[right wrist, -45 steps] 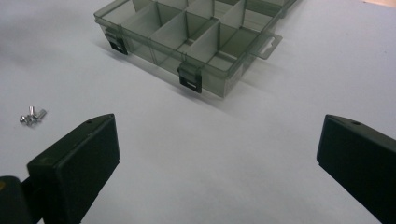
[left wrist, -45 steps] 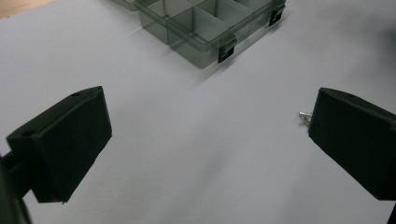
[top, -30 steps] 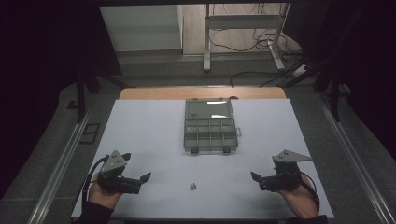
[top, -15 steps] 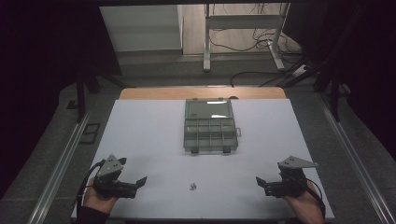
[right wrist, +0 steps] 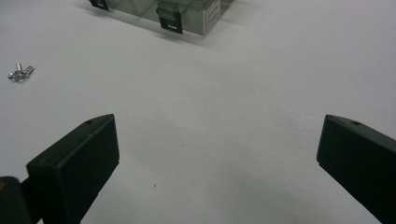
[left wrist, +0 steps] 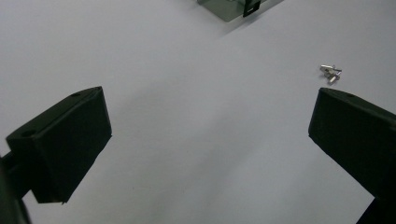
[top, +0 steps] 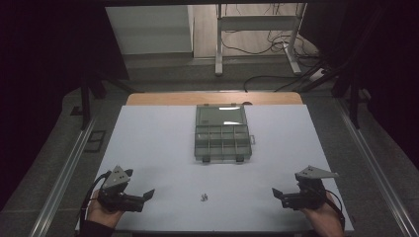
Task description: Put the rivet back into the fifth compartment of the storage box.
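Note:
A clear compartment box [top: 222,133] with its lid open lies at the middle of the white table [top: 158,143]; its corner [left wrist: 229,7] and its latched front [right wrist: 170,14] show in the gripper views. A few small metal screws [top: 203,197] [left wrist: 330,73] [right wrist: 19,73] lie near the front edge, between the two grippers. My left gripper [top: 148,194] rests at the front left, open, jaws wide with nothing between them. My right gripper [top: 275,193] rests at the front right, open and holding nothing.
Beyond the table's far wooden edge [top: 212,98] stand a metal frame's legs [top: 218,44] and loose cables [top: 257,44] on the floor. Rails run along both sides of the table [top: 64,168].
Both hands have drawn back toward the table's front edge, the left gripper slightly outward and lower, the right likewise. Both stayed open. The box and screws have not moved.

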Motion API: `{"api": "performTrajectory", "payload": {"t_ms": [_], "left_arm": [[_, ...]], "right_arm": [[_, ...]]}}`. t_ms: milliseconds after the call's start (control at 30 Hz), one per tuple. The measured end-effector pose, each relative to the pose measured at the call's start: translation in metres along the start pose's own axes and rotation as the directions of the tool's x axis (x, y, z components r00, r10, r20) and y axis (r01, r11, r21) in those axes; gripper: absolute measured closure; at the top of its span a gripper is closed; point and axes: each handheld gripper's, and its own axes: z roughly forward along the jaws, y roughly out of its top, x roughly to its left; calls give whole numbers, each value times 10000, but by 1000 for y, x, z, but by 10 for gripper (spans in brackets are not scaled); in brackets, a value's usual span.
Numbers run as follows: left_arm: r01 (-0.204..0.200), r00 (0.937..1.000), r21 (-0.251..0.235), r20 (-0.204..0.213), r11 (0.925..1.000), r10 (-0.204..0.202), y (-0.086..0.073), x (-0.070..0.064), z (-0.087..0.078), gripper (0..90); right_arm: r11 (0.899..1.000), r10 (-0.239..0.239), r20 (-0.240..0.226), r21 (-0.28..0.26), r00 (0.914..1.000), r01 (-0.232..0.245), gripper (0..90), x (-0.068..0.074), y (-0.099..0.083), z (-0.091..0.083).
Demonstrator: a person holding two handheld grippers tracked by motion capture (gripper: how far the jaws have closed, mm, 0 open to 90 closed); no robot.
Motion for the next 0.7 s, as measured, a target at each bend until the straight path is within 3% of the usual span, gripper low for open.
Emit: {"api": "performTrajectory", "payload": {"t_ms": [233,700], "left_arm": [[220,9979,-147,617,9997,-210,0,3,1,12],[303,9945,-499,1020,9983,-251,2,7,5,19]], "right_arm": [[9999,-136,30,63,9999,136,0,0,0,1],[9997,-231,84,67,9997,230,0,1,1,1]]}}
